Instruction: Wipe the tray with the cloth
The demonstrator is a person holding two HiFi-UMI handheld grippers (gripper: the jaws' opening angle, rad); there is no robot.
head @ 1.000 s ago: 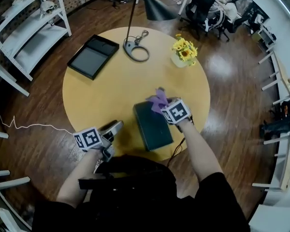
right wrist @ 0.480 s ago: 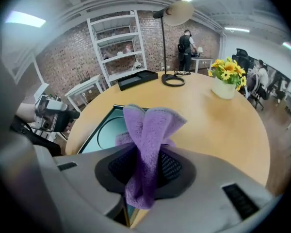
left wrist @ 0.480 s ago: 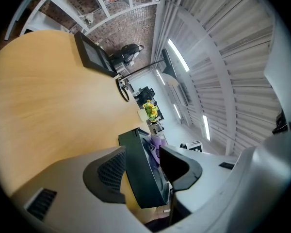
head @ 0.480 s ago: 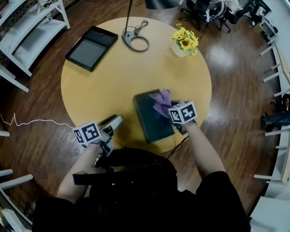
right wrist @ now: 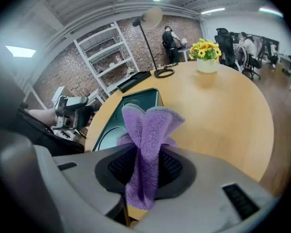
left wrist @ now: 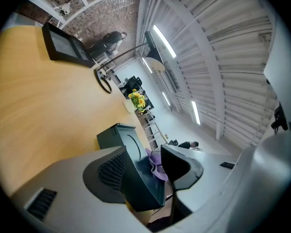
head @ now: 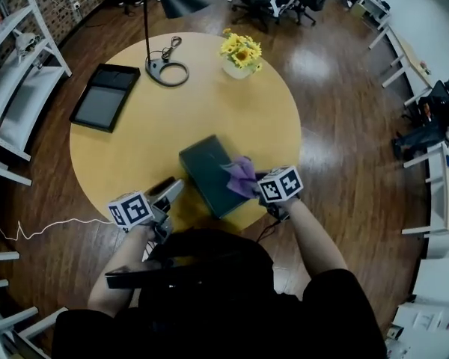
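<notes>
My right gripper (head: 256, 186) (right wrist: 145, 173) is closed to a narrow gap on the purple cloth (head: 242, 175) (right wrist: 148, 130). The fabric is pinched between both pads and fans out in folds above them. The cloth hangs over the right part of the dark green tray (head: 202, 167) (right wrist: 136, 100), close to its near edge; I cannot tell whether it touches the surface.

My left gripper (head: 169, 191) (left wrist: 145, 168) lies nearly level just beside the tray's left edge. Its jaws stand wide and have just been opening. In the left gripper view the tray's (left wrist: 117, 139) near corner shows in the gap between them, but the pads do not press on it.

The tray sits at an angle on the round yellow tabletop (head: 232, 118), near the edge closest to me. Farther off are a second, black tray (head: 101, 99), a lamp base (head: 167, 72) and a pot of yellow flowers (head: 239, 51).
</notes>
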